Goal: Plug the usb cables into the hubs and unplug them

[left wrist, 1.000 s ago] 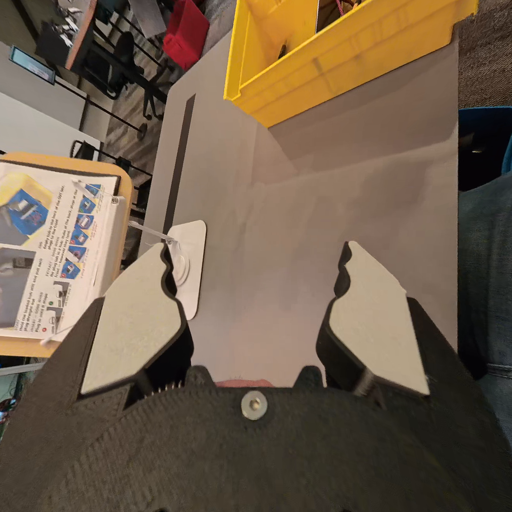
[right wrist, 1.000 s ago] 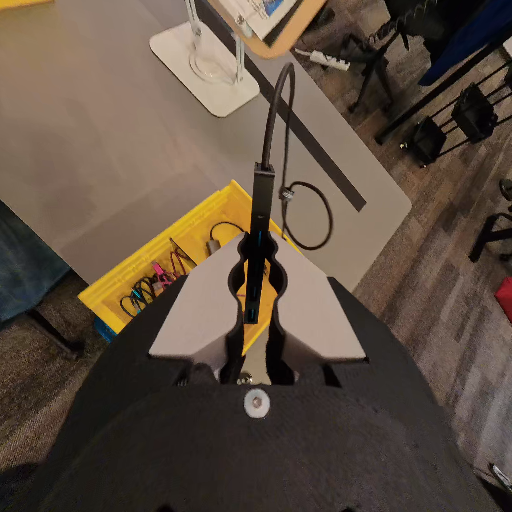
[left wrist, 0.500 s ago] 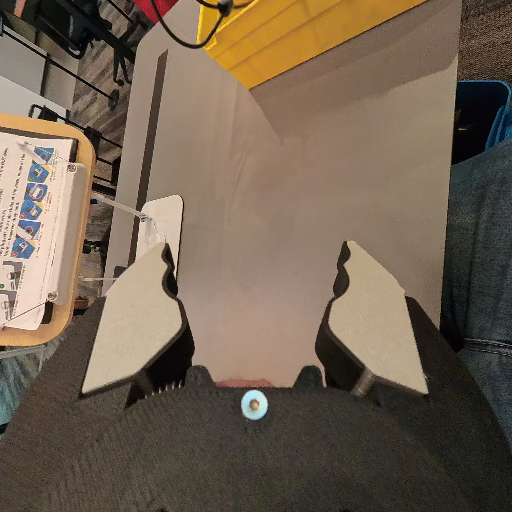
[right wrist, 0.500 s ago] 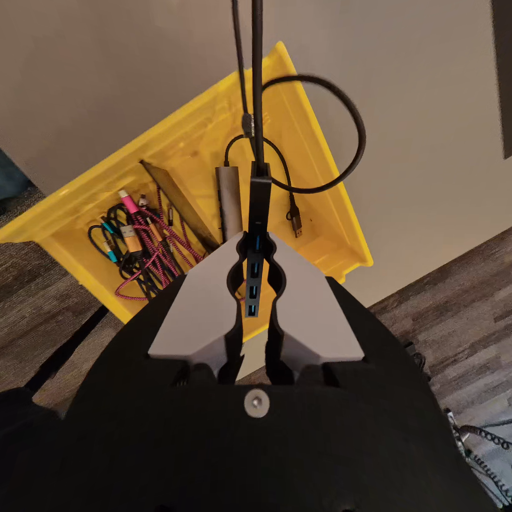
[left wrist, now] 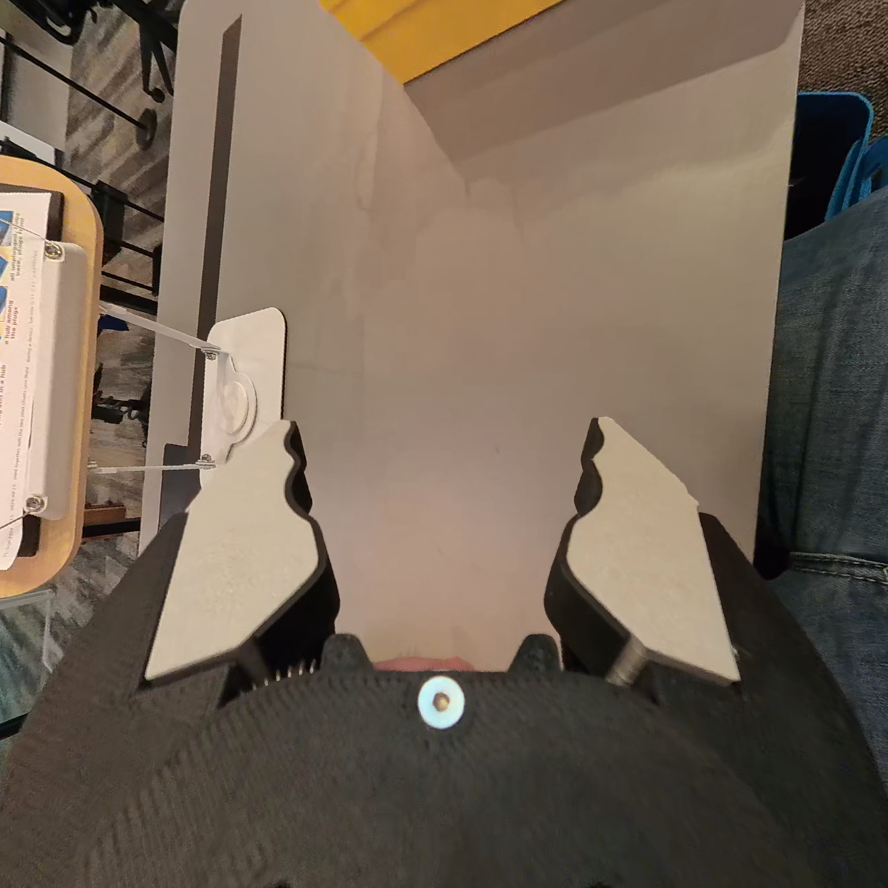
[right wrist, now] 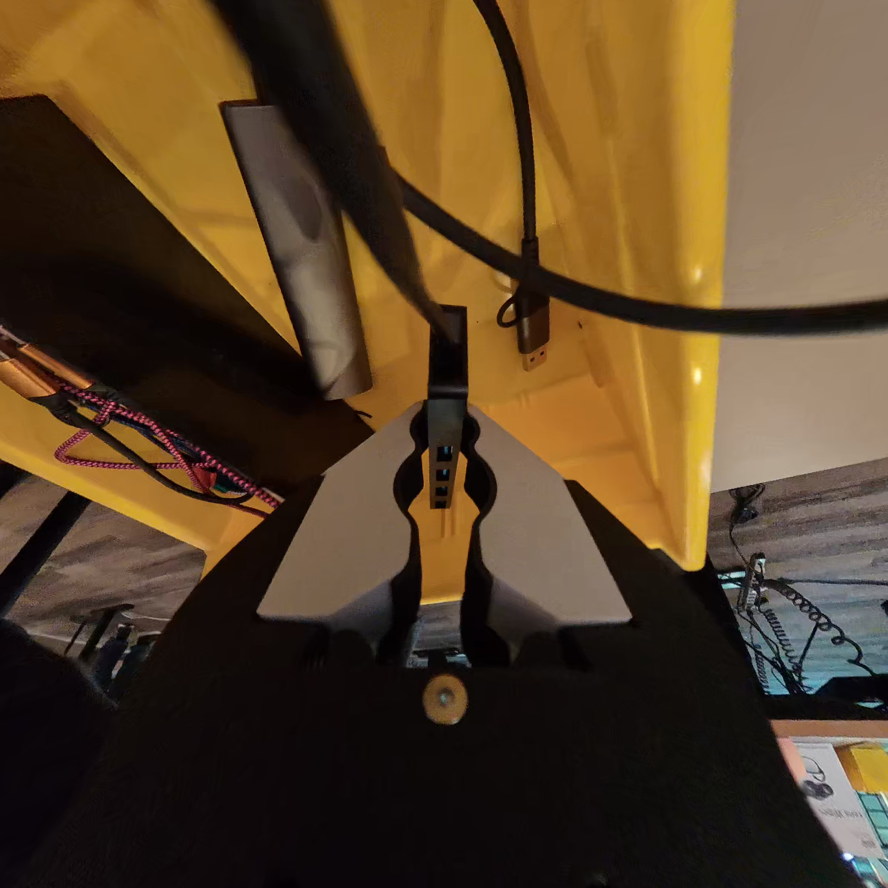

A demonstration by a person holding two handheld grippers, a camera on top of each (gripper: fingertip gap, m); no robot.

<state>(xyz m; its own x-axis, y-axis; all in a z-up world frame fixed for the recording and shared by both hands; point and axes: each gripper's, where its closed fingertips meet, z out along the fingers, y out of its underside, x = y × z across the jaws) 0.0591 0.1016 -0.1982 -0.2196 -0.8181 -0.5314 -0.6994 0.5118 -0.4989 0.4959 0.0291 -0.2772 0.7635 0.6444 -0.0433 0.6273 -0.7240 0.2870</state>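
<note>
My right gripper [right wrist: 444, 423] is shut on a slim black USB hub [right wrist: 447, 384] with blue ports, held low inside a yellow bin [right wrist: 672, 240]. The hub's black cable [right wrist: 600, 298] loops across the bin, its USB plug [right wrist: 533, 331] hanging beside the hub. A grey hub [right wrist: 302, 250] lies in the bin just left. Braided pink and orange cables [right wrist: 144, 447] lie in the bin's left compartment behind a dark divider [right wrist: 120, 269]. My left gripper [left wrist: 444, 447] is open and empty above the grey table [left wrist: 528, 288].
A white stand base [left wrist: 254, 365] sits on the table by my left gripper's left finger, holding a wooden board with an instruction sheet [left wrist: 29, 384]. The yellow bin's corner [left wrist: 432, 38] shows at the table's far end. A person's jeans [left wrist: 836, 432] are at the right edge.
My right gripper has swung over and down into the yellow bin with the black hub. My left gripper has drawn back from the bin, staying open.
</note>
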